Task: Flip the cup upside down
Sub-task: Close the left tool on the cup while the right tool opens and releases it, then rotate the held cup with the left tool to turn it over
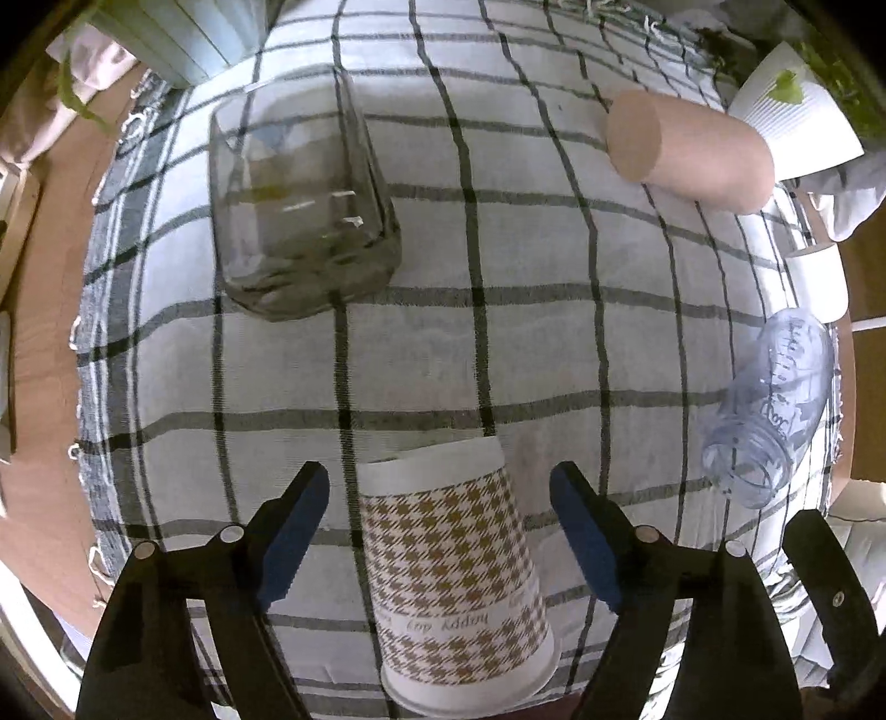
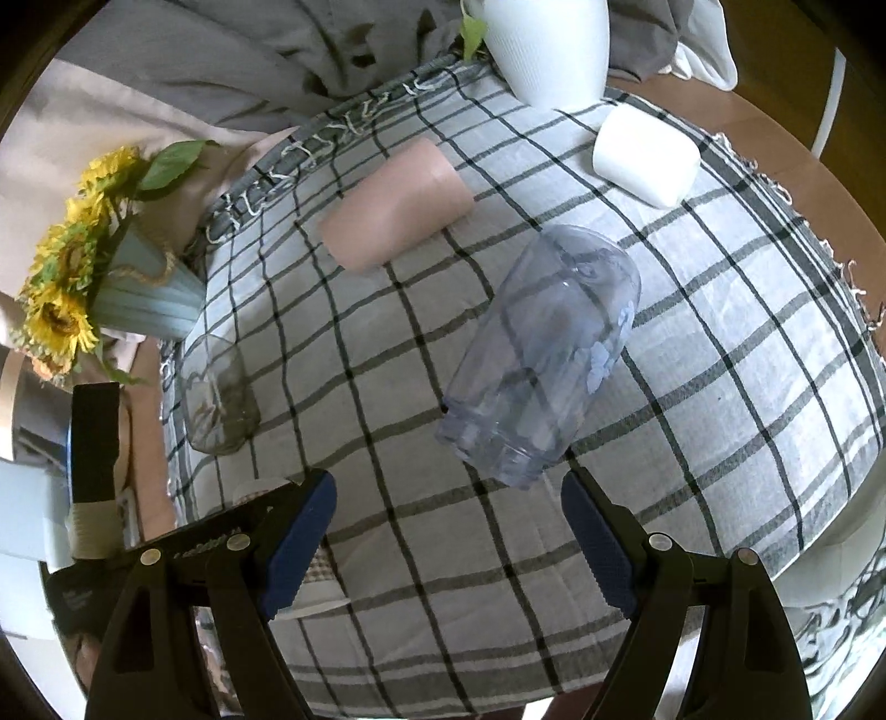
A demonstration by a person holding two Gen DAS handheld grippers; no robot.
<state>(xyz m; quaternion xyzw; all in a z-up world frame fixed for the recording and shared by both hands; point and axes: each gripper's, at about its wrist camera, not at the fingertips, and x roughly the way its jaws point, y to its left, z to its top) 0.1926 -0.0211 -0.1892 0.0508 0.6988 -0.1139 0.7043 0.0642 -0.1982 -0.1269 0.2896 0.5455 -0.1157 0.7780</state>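
Observation:
A paper cup [image 1: 459, 576] with a gold houndstooth pattern stands upside down on the checked cloth, its flat base up and its printed text inverted. My left gripper [image 1: 440, 537] is open, with a blue pad on each side of the cup and a gap to both. In the right wrist view only a sliver of this cup [image 2: 318, 576] shows behind the left finger. My right gripper [image 2: 448, 545] is open and empty above the cloth, just short of a clear bluish plastic cup [image 2: 540, 360] that lies on its side with its mouth toward the gripper.
A pink cup [image 1: 692, 147] lies on its side at the back right. A square glass jar [image 1: 299, 205] stands at the back left. A white cup [image 2: 645, 155], a white vase [image 2: 548, 44] and a blue pot of sunflowers [image 2: 144, 299] stand along the cloth's edges.

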